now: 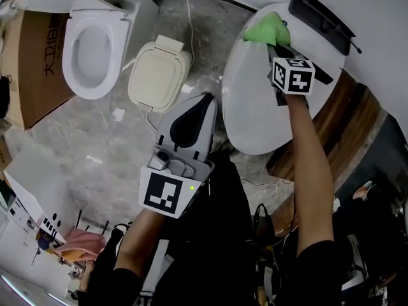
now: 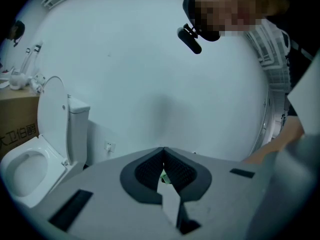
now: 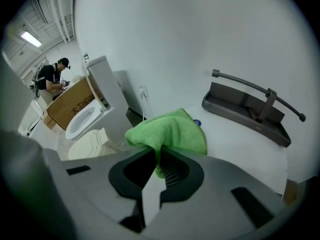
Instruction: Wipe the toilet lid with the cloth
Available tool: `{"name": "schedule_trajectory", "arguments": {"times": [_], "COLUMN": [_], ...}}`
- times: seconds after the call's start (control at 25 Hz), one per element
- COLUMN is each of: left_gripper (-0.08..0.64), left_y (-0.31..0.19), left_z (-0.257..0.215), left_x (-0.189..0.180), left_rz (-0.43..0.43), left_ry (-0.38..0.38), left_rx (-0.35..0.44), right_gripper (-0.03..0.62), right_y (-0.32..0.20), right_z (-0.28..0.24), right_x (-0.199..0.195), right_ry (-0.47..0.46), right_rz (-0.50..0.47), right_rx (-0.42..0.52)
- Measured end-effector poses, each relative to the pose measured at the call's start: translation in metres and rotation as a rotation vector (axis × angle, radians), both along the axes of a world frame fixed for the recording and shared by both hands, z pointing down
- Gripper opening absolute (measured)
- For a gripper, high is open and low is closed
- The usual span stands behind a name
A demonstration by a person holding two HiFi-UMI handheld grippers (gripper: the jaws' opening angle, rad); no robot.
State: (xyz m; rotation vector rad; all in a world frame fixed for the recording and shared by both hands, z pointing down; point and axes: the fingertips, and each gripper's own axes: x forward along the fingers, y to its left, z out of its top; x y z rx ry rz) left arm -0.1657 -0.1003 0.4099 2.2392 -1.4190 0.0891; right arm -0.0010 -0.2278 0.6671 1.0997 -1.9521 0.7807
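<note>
Cloth [image 1: 268, 29], green and bunched, sat pinched in the right tongs [image 3: 159, 156] at the white lid's [image 1: 255, 107] 1 o'clock edge, resting on it. Left tongs [image 2: 163, 156], jaws pressed together, hung over the floor [image 1: 121, 139] at the lid's 8 o'clock.

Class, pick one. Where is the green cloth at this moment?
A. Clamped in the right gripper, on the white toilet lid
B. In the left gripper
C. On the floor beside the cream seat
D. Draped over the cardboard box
A: the right gripper view shows the green cloth pinched in the jaws of the right gripper, lying against the white toilet lid.
</note>
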Motion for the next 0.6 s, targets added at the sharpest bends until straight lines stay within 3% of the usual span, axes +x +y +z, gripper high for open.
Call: {"name": "schedule_trajectory", "arguments": {"times": [0.28, 0.6], "left_gripper": [0.009, 0.009], "left_y": [-0.009, -0.015], "left_z": [0.014, 0.019], "left_x": [-0.001, -0.008], "left_rz": [0.05, 0.039], "left_ry": [-0.014, -0.003], "left_rx": [-0.02, -0.029], "right_gripper": [0.037, 0.037], "right_y": [0.001, 0.006], "right_z": [0.032, 0.042], "right_x": [-0.008, -0.014], "right_ry": [0.094, 0.208], "right_rz": [-0.055, -0.214], "right_rx": [-0.048, -0.055]}}
